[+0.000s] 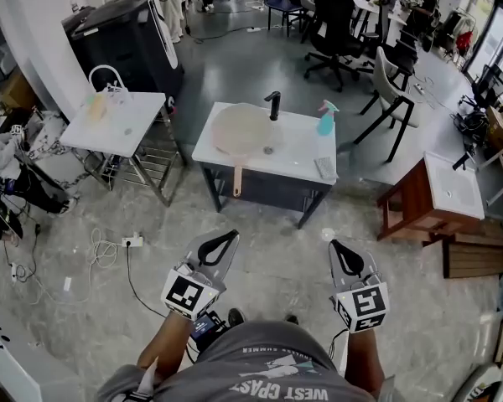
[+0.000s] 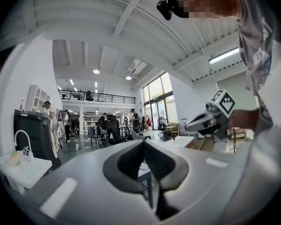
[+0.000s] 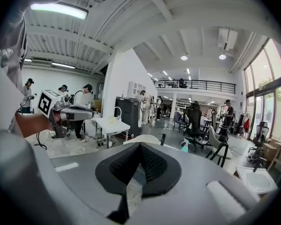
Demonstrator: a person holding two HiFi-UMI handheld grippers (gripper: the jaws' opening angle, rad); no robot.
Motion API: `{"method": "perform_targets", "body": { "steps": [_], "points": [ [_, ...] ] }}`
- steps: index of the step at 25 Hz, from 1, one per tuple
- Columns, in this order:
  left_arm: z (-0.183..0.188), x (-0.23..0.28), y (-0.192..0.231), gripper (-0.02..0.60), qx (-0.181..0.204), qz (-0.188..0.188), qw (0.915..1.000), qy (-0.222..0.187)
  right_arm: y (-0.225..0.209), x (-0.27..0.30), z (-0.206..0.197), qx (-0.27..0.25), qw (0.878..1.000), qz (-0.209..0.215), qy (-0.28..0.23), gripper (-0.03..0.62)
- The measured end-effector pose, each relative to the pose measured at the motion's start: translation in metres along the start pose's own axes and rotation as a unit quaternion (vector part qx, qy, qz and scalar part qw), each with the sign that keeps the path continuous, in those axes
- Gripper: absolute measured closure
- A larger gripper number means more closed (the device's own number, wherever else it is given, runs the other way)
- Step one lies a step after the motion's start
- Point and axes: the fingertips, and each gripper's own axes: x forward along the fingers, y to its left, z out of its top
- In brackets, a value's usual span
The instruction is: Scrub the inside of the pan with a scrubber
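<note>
Pan (image 1: 243, 132) lies on the white worktop (image 1: 298, 151), well ahead of the person. Left tool (image 1: 225, 241) and right tool (image 1: 342, 254) are both closed and empty, so I judge scrubbing hasn't begun.

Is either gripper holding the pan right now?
No, the pan lies on the white table, well ahead of the left gripper and the right gripper.

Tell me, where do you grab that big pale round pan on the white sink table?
Probably by its long tan handle, coming from the near side: it sticks out over the front edge of the white sink table, while the pale round pan lies wide and flat.
</note>
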Motion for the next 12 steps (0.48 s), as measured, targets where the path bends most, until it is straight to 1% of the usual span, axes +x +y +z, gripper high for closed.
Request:
{"method": "perform_targets", "body": {
  "steps": [4,12],
  "points": [
    [-0.007,-0.007,0.022,0.58,0.009,-0.01,0.9999,-0.007,0.011,0.014,0.005,0.008,1.0,-0.014,-0.003,0.592],
    [-0.006,-0.019,0.076,0.58,0.015,-0.009,0.9996,-0.023,0.022,0.04,0.03,0.005,0.999,-0.047,-0.009,0.592]
  ]
}}
